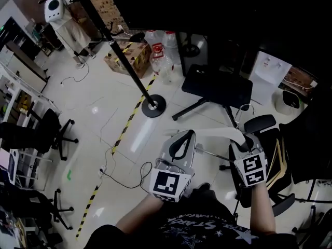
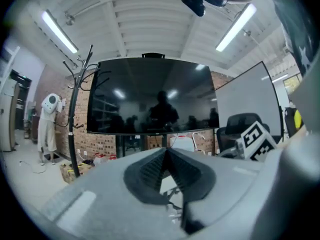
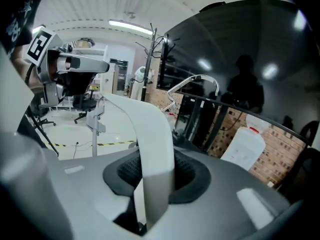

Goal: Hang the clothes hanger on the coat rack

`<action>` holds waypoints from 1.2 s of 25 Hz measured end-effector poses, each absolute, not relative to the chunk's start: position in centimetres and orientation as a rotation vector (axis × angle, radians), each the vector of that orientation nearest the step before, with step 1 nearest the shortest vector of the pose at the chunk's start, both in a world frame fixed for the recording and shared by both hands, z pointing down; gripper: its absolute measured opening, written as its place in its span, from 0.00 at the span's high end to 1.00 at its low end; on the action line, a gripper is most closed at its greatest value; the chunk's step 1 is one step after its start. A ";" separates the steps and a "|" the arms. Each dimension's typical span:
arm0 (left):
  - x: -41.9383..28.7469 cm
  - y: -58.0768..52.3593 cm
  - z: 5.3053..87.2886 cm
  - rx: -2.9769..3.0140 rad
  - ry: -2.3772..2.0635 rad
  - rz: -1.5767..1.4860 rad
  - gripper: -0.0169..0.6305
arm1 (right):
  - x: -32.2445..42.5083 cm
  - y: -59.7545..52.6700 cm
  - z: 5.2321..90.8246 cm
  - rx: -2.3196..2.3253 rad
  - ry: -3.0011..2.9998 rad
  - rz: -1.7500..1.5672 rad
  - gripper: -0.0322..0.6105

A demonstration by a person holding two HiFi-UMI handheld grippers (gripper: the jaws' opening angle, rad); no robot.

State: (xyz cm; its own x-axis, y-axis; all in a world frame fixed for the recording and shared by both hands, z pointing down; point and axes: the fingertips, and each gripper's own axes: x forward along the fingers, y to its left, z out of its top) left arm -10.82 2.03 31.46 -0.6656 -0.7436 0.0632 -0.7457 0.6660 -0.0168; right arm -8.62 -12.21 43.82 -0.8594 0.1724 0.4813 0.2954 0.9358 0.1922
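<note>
In the head view a white clothes hanger [image 1: 220, 134] lies level between my two grippers. My right gripper [image 1: 244, 140] is shut on it; in the right gripper view the hanger's white arm [image 3: 150, 134] runs up between the pads, with its metal hook [image 3: 196, 81] beyond and a clip bar [image 3: 95, 120] hanging below. My left gripper [image 1: 191, 134] sits just left of the hanger's free end, and its jaws [image 2: 166, 153] meet at the tips with nothing between them. The black coat rack [image 1: 116, 51] stands ahead to the left, its branches up high [image 2: 82, 71].
A black office chair [image 1: 218, 87] stands just ahead. A large dark screen [image 2: 150, 96] and a whiteboard [image 2: 245, 101] rise behind it. A cardboard box and water bottles [image 1: 155, 56] sit near the rack's base [image 1: 153, 106]. Cables [image 1: 124, 175] and striped floor tape [image 1: 129, 119] cross the floor.
</note>
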 end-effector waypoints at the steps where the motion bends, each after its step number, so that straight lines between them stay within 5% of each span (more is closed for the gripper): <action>1: -11.2 3.1 31.3 1.234 -2.840 0.074 0.97 | -9.3 -11.4 43.5 -0.364 -2.622 -0.383 0.77; 30: -27.4 36.5 25.9 0.902 -3.128 -0.039 0.97 | -27.8 18.8 32.6 -0.519 -2.743 -0.850 0.77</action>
State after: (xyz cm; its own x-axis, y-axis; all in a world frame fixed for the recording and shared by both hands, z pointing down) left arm -27.39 36.47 25.87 -0.8406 -0.5292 -0.1155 -0.5319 0.8468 -0.0084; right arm -27.84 18.80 32.57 -0.9126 0.2658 0.3106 0.3949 0.7698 0.5015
